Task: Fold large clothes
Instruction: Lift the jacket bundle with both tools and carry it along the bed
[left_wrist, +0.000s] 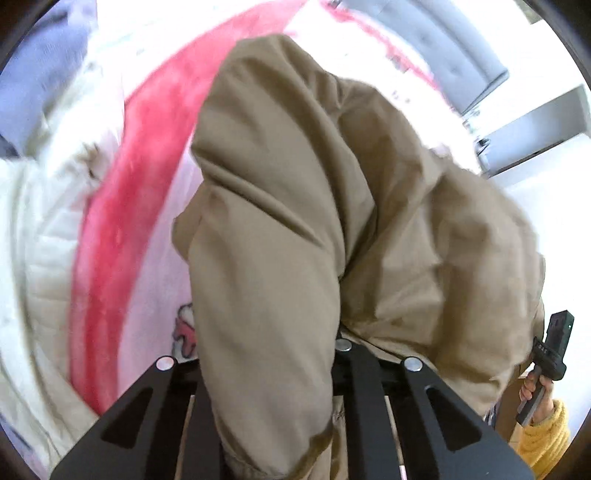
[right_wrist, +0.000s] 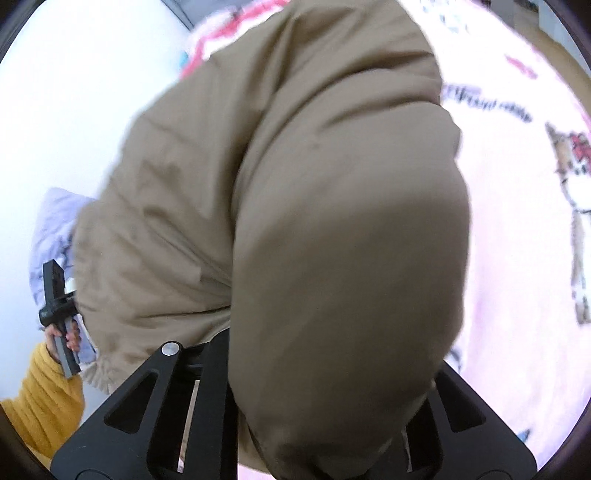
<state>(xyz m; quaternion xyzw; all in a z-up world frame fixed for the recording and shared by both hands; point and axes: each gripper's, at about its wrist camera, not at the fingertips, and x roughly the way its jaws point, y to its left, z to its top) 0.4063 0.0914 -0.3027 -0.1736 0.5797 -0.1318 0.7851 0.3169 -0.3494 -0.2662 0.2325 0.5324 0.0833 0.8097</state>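
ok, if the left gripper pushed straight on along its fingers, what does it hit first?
The tan jacket it is already clamped on: the left gripper has fabric bulging right ahead. Beyond that, probably the pink bedspread; depth is unclear.

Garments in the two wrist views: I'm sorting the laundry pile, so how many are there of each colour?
Tan: 1, the tan padded jacket, held by both grippers
Cream: 1, the cream quilted garment
Lavender: 1, the lavender garment
Total: 3

Khaki-tan jacket (left_wrist: 332, 221), plain. Bedsheet (right_wrist: 517, 258): pale pink, red band, cartoon dog print. Quilted coat (left_wrist: 33, 240): cream. Sleeve (right_wrist: 40, 391): mustard yellow knit. Grippers: black.
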